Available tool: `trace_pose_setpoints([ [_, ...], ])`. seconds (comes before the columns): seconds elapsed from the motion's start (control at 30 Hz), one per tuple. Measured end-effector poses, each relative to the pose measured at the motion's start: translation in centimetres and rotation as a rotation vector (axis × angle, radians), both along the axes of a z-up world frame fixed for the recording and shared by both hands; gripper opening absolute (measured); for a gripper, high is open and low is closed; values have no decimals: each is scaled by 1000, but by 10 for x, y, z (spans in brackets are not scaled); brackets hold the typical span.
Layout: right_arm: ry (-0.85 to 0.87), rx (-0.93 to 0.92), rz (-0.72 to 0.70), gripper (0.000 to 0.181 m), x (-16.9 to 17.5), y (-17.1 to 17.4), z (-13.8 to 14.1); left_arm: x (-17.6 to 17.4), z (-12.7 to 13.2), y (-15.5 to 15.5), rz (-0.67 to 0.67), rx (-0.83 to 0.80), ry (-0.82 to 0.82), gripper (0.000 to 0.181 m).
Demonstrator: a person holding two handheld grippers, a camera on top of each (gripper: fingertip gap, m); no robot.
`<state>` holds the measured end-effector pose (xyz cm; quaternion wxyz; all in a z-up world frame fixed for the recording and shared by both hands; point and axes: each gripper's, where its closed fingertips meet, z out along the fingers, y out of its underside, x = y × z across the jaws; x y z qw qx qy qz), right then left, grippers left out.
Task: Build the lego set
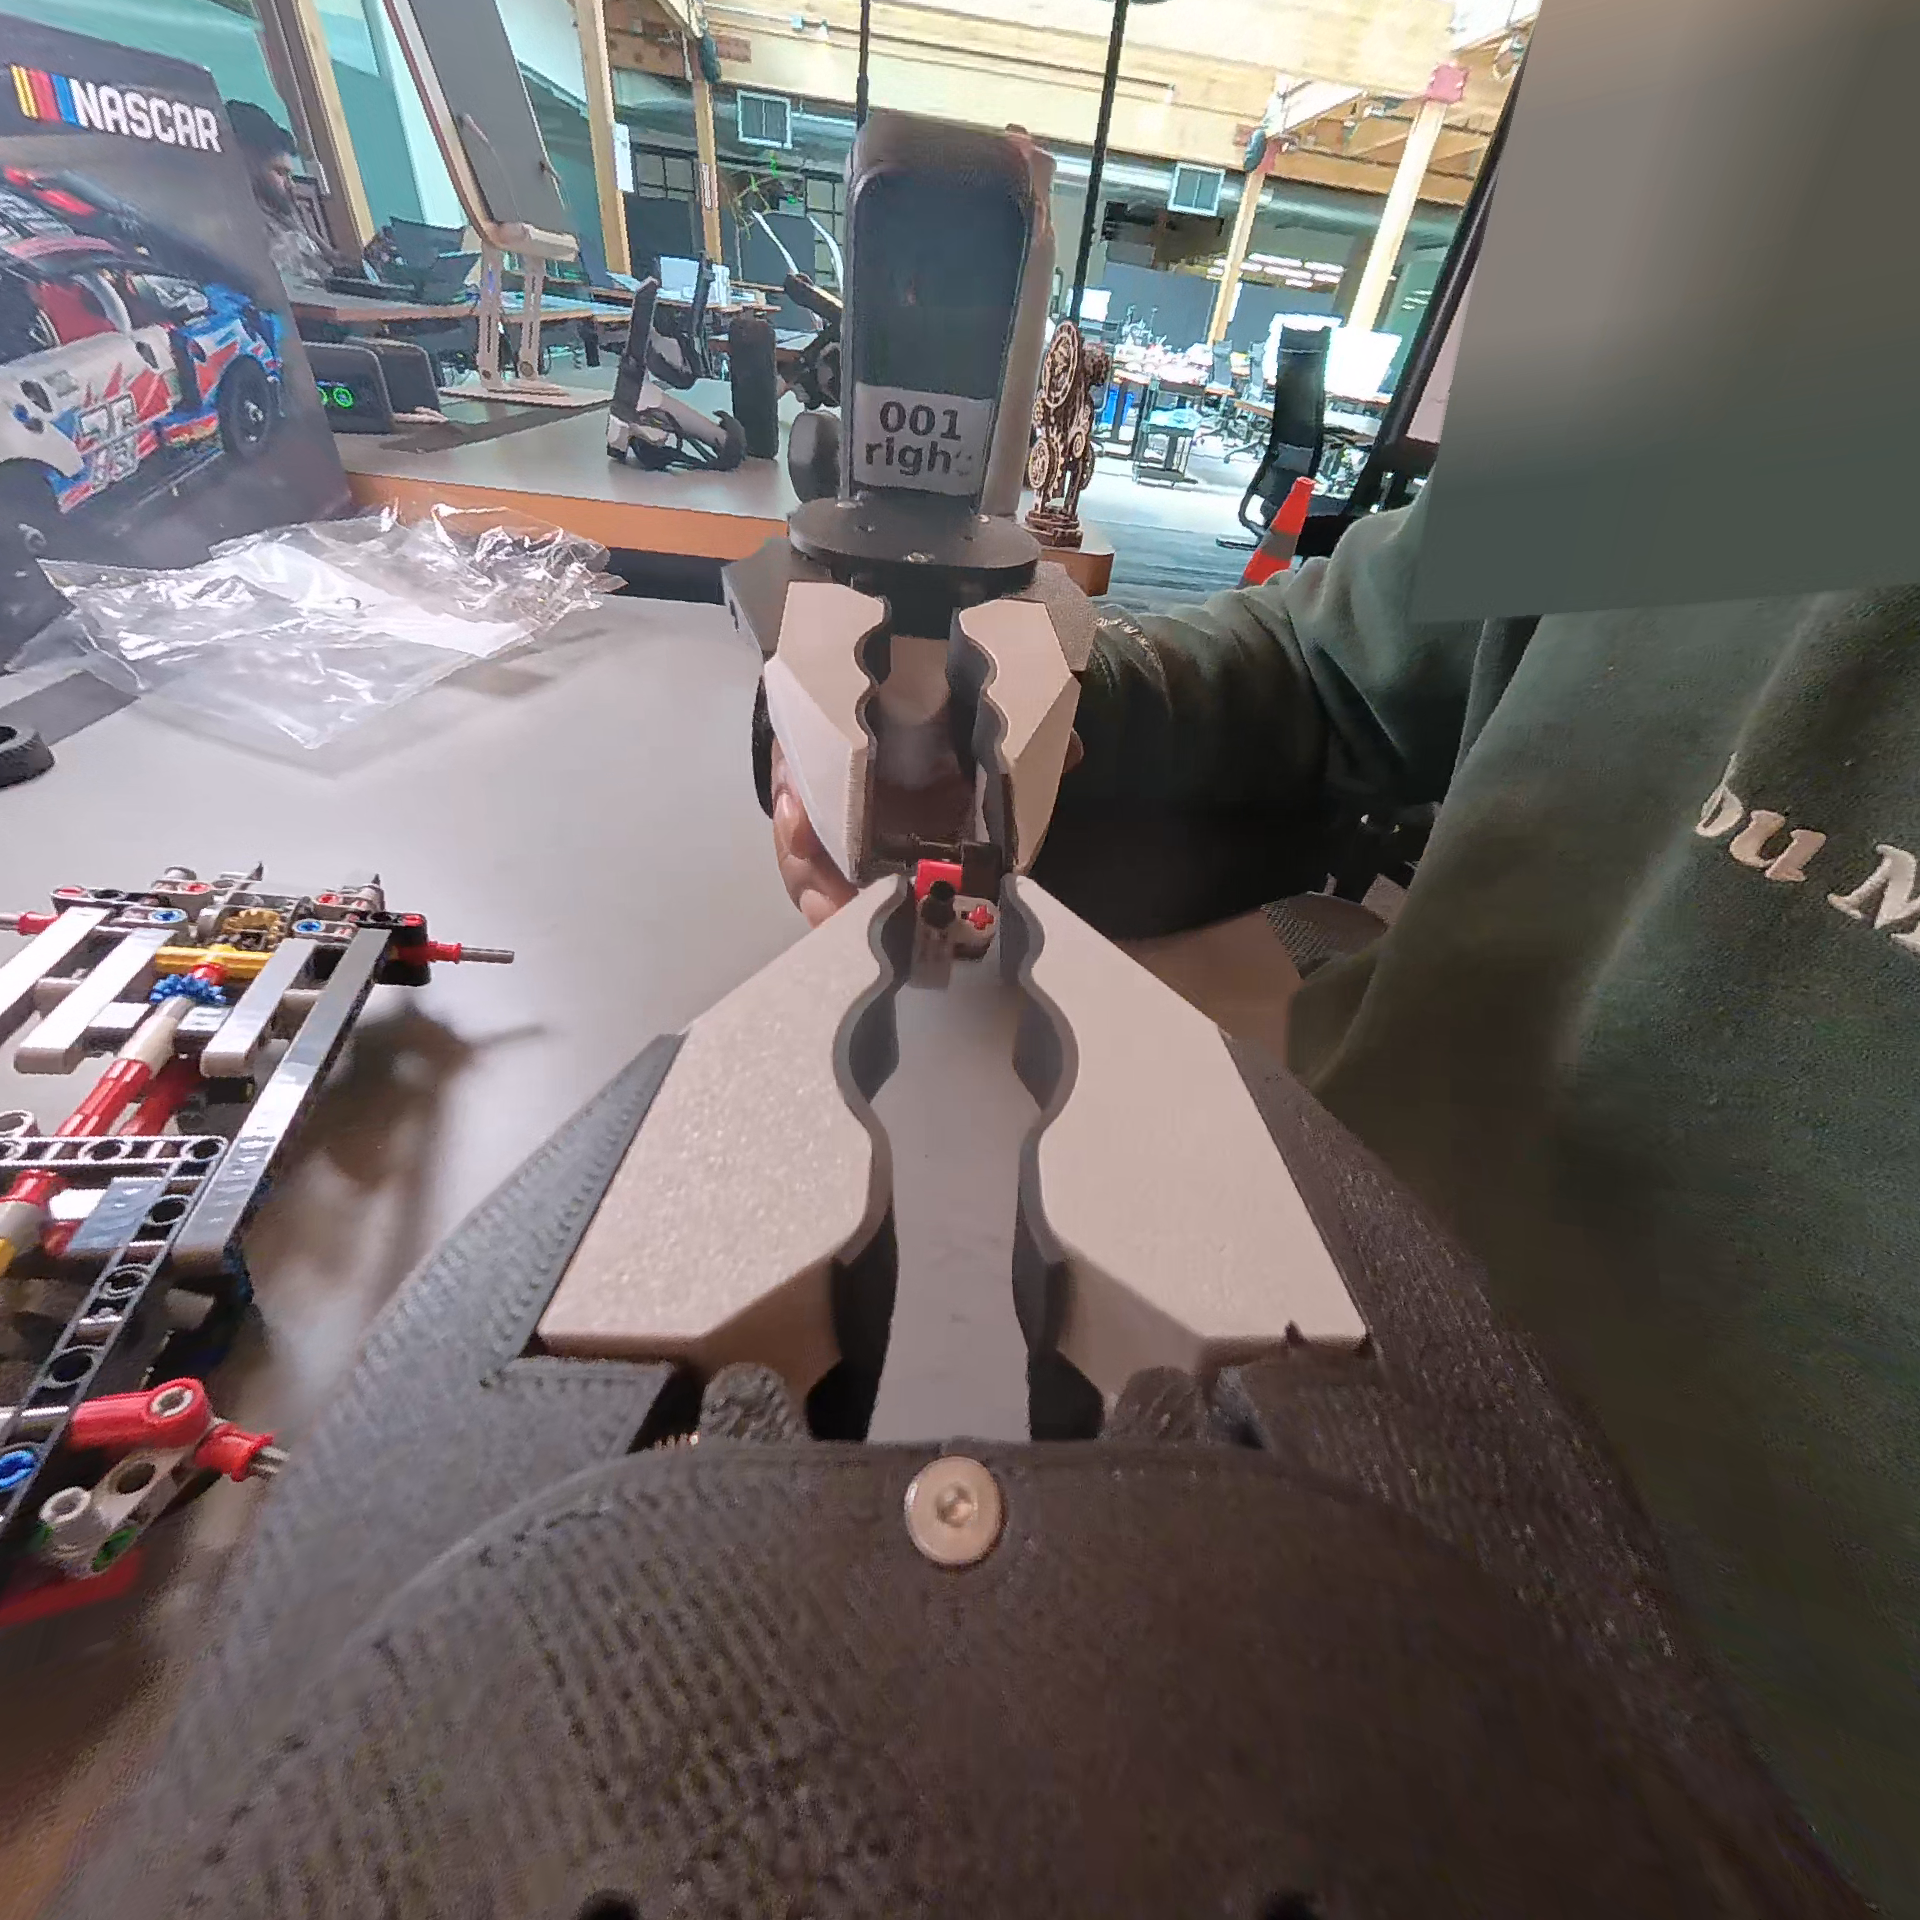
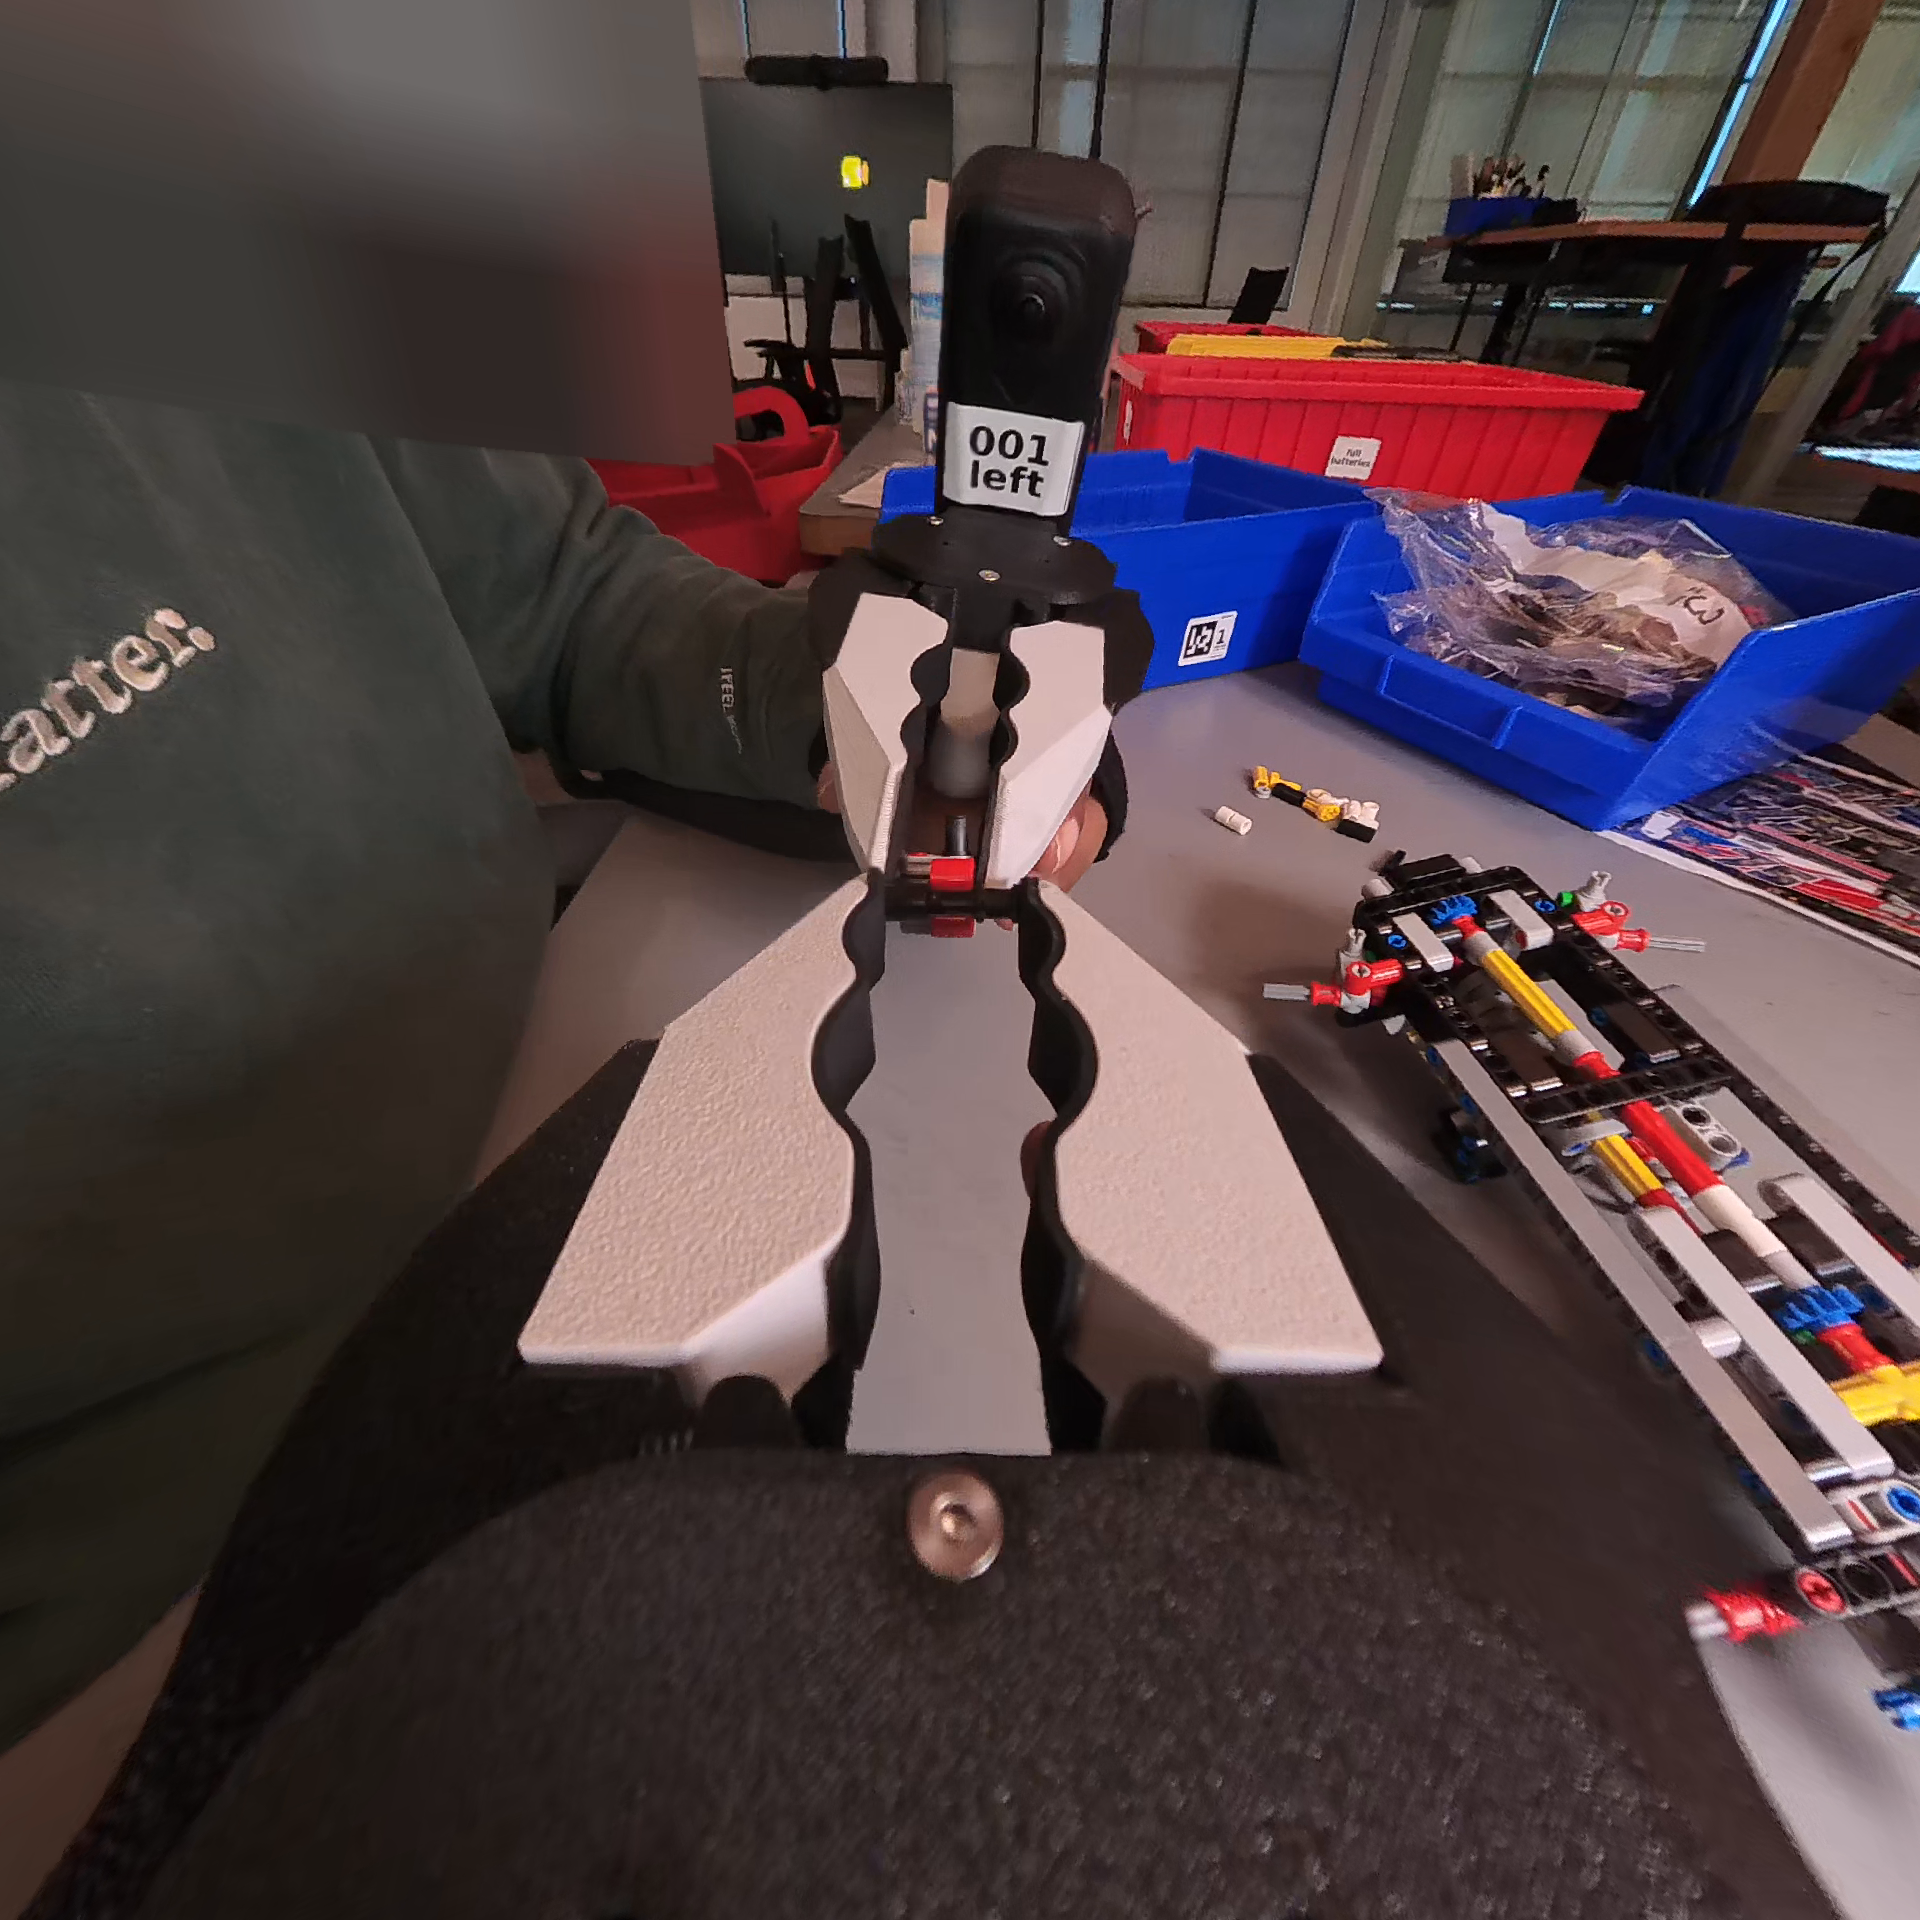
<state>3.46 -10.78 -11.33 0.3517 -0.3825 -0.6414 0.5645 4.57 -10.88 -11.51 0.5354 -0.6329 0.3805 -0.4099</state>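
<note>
Left wrist view: your car chassis [image 1: 156, 1122], long grey and black beams with red, yellow and blue parts, lies on the grey table [image 1: 540, 831] at the left edge

Behind it: crumpled clear plastic bags [image 1: 312, 613] and the set's box [image 1: 135, 301] standing upright at far left

Centre: your left gripper [image 1: 951, 914] meets the right gripper [image 1: 935, 862] tip to tip above the table, both tongs pinched on a small red, black and grey subassembly [image 1: 951, 914] held between them

Right: your dark green sleeve [image 1: 1247, 727] runs back from the hand on the far gripper

Right wrist view: your green sweatshirt [image 2: 260, 883] fills the left side

Centre here: your right gripper [image 2: 951, 920] grips the subassembly [image 2: 945, 894] across its width, and the left gripper [image 2: 940, 857] clamps the same piece from the opposite side

Right of centre: a few small loose parts [image 2: 1314, 805], white, yellow and black, lie on the table [image 2: 1195, 810]; the chassis [image 2: 1621, 1132] stretches toward you along the right edge

Far right: two blue bins [image 2: 1558, 717], one holding a bag, with a red bin [image 2: 1371, 416] behind them, and printed sheets [image 2: 1808, 842] just beyond the chassis
</note>
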Motion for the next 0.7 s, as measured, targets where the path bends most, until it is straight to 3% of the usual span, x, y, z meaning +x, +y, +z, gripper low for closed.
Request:
trace_pose_setpoints([
  [0.3,-14,121,-37,43,0,-1,-4,-4,1,7,76,69,67,14],
  [0.7,2,197,-96,33,-1,2,-3,-2,-2,8,91,69,86,14],
])
